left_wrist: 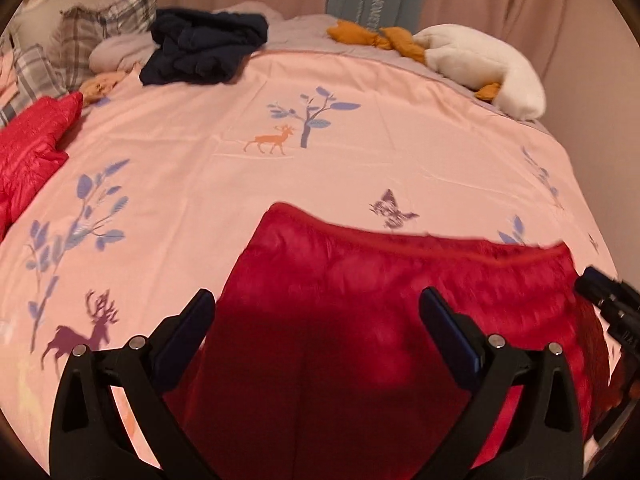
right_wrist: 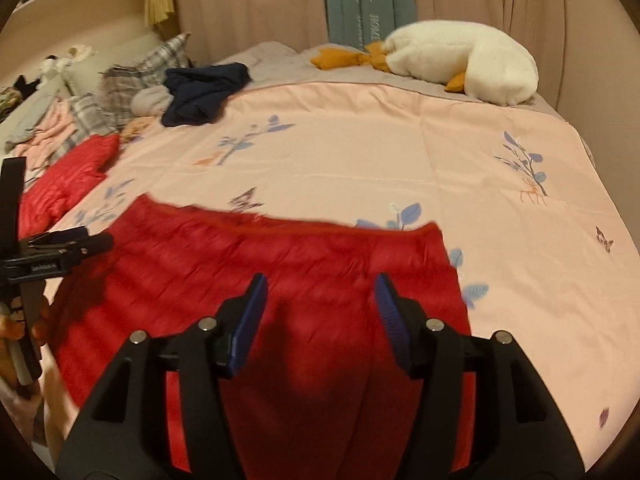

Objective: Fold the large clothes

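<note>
Only right wrist view shows left claw (right_wrist: 100, 240) beside red garment (right_wrist: 280, 280).

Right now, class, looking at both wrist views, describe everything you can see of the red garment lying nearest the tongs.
The red garment is a bright red, shiny, quilted-looking piece, spread fairly flat on the pink printed bedsheet. Its far edge is a stitched band running across; a central seam or fold runs toward the cameras. Both the left tongs and right tongs are open above it, not visibly gripping it. Motion blur softens its details.
</note>
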